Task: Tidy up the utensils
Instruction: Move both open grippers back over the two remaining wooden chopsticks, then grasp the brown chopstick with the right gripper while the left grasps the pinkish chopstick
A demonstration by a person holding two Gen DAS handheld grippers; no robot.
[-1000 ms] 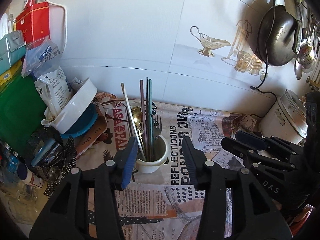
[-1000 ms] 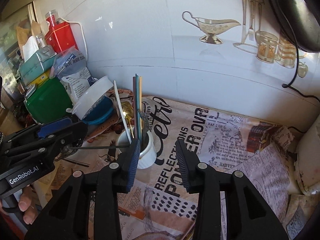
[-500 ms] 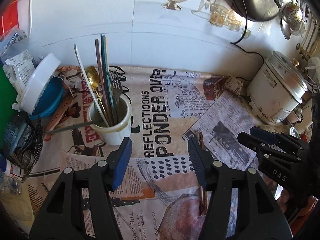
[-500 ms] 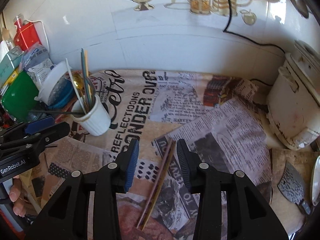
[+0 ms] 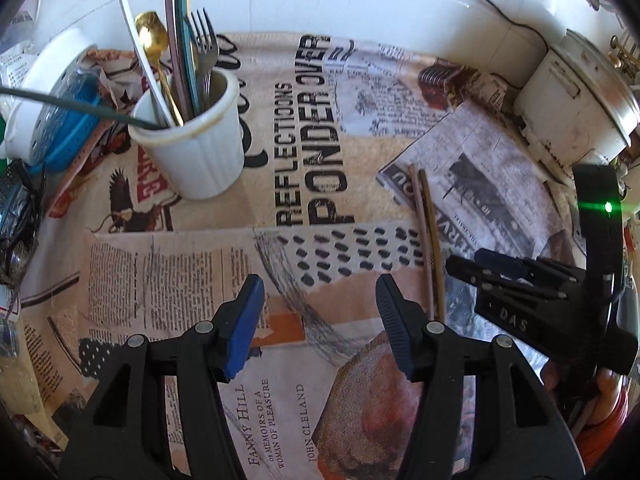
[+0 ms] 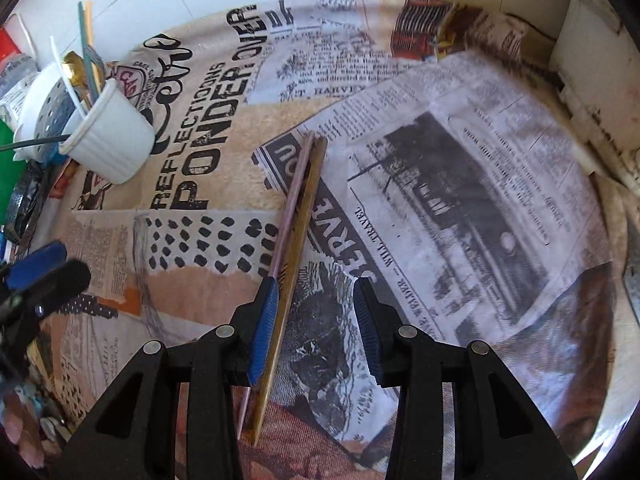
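A white ribbed cup [image 5: 200, 160] holds a fork, a gold spoon and several chopsticks; it also shows in the right wrist view [image 6: 114, 150]. Two chopsticks, one pink and one brown [image 6: 298, 208], lie side by side on the newspaper-print cloth; in the left wrist view they [image 5: 426, 236] lie to the right. My right gripper [image 6: 316, 304] is open and low over their near half, its left finger pad [image 6: 264, 328] over the chopsticks. My left gripper [image 5: 318, 312] is open and empty above the cloth, left of the chopsticks.
A white rice cooker [image 5: 576, 104] stands at the right. A white colander over a blue bowl [image 5: 52, 92] and other clutter sit left of the cup. The white tiled wall [image 5: 360, 0] runs behind. The right gripper's body [image 5: 532, 300] is beside my left one.
Both grippers have pulled back from the cup and swung right and down. The two chopsticks on the cloth have come into view, and the right gripper has dropped close over them.
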